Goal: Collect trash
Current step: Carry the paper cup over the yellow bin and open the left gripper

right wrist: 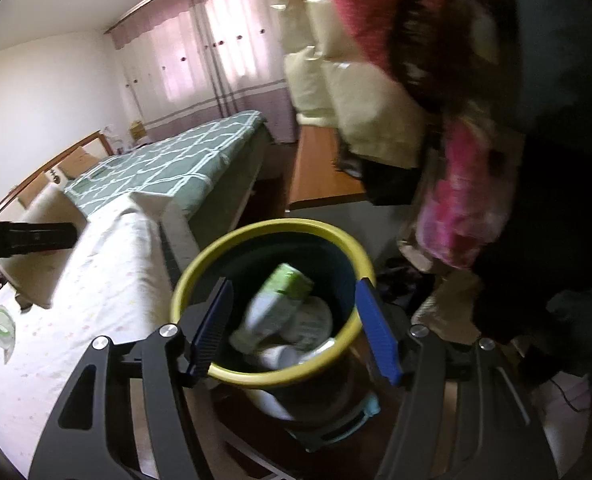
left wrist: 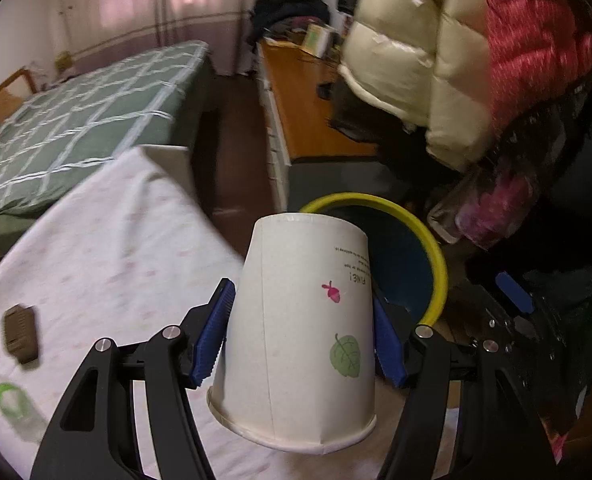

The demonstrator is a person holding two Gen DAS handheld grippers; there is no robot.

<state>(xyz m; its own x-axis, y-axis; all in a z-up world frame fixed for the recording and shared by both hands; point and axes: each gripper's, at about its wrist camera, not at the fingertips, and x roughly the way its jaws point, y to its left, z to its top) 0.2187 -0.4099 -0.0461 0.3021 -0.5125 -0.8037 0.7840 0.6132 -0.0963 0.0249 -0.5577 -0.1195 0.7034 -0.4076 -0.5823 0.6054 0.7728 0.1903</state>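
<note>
Far left on the white-sheeted bed [left wrist: 108,248] we see what's left to collect: a brown pad [left wrist: 21,332] and, nearer us, a clear wrapper with a green ring [left wrist: 14,402], both lying apart on the sheet. Sliding right, our left tongs [left wrist: 302,336] are clamped on a paper cup [left wrist: 308,328], blue pads pressed to either side of it. The cup hangs upside down, rim toward us, base pointing at the bin [left wrist: 436,256] just beyond it. It's not over the opening yet, we judge; the yellow rim peeks out behind and to the right.

Over in the right view, the right tongs [right wrist: 296,328] are spread wide and carry nothing, poised above the bin [right wrist: 200,268]. A green-and-white packet [right wrist: 278,300] shows between the pads, blurred; whether it's dropping or already settled we can't tell. Below it sit white cups and scraps [right wrist: 304,336], so several pieces are in.

So we're roughly midway, by our reckoning: bin partly filled, cup nearly delivered, two bits still on the bed. Next, the cup wants carrying over the rim and letting go.
</note>
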